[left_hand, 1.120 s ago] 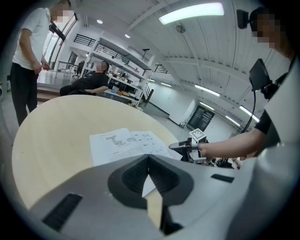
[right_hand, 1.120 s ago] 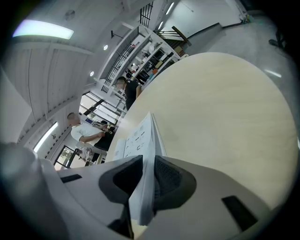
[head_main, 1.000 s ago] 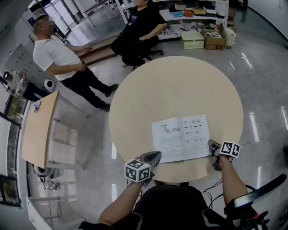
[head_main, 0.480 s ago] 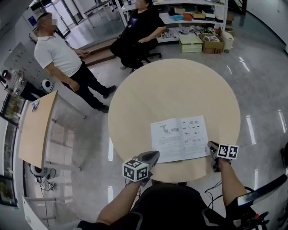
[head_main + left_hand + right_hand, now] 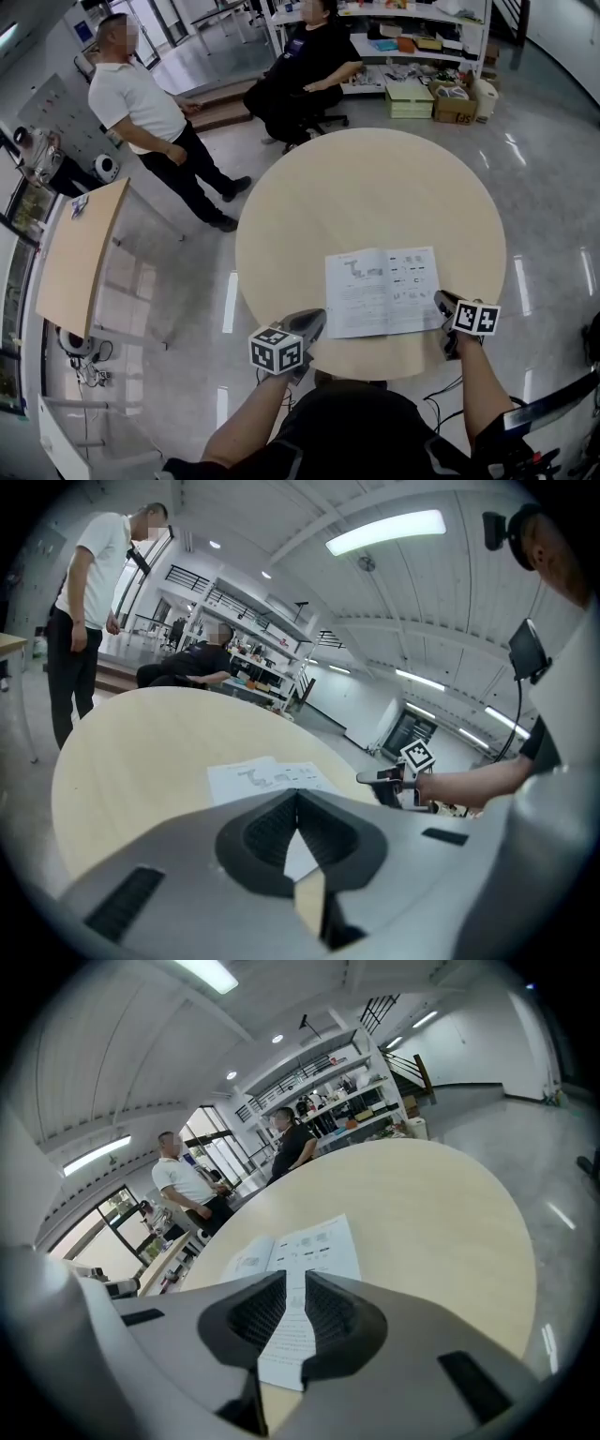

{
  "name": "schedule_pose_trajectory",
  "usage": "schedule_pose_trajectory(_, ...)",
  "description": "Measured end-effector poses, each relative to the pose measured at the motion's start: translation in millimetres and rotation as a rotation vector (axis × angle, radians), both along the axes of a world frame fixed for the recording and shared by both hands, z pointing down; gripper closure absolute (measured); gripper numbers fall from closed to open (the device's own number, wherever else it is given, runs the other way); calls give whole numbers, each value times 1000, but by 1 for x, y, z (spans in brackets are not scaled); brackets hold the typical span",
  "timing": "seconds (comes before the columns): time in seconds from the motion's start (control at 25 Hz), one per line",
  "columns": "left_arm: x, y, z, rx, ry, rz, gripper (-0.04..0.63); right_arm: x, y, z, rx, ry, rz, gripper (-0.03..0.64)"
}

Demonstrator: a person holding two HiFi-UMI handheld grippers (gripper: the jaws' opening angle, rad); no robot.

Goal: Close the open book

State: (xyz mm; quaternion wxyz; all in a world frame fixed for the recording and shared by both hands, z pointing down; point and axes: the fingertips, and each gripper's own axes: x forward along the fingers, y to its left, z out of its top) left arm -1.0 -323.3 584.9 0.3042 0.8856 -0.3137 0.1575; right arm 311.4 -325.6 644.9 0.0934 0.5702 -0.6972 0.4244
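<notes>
The open book (image 5: 384, 291) lies flat with white printed pages on the round pale-wood table (image 5: 375, 187), near its front edge. My left gripper (image 5: 307, 325) hovers at the table's edge just left of the book, apart from it; in the left gripper view (image 5: 297, 797) its tips meet with nothing between them. My right gripper (image 5: 442, 304) is held at the book's right edge, above the table rim. In the right gripper view (image 5: 295, 1279) a narrow gap shows between the jaws, with the book (image 5: 309, 1246) lying on the table beyond it, not gripped.
A person in a white shirt (image 5: 150, 112) stands on the glossy floor at the far left, and a person in black (image 5: 314, 66) sits behind the table. A small wooden side table (image 5: 80, 253) stands to the left. Shelves and boxes (image 5: 422, 56) line the back.
The right gripper has lifted and rolled a little beside the book. The left gripper has shifted slightly. The book still lies open. The standing person has shifted his stance.
</notes>
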Motion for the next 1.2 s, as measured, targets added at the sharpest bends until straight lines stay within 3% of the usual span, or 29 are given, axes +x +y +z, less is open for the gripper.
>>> schedule_pose_trajectory(0.16,-15,-3,-5,5,10,-37,606,-57,-12,-27,49,45,-160,555)
schedule_pose_trajectory(0.24,-20,-2,-7,9,15,-49,606,-90,-19,-35,76,96,-259,515)
schedule_pose_trajectory(0.52,-32,13,5,-10,0,-66,606,-217,0,-12,121,408,-761,428)
schedule_pose_trajectory(0.72,-43,24,19,-37,-15,-86,606,-268,35,29,133,610,-1062,410)
schedule_pose_trajectory(1.04,-63,36,30,-63,-24,-131,606,-288,52,67,219,830,-1275,410)
schedule_pose_trajectory(1.2,-66,41,34,-72,-28,-132,606,-288,52,77,230,882,-1310,410)
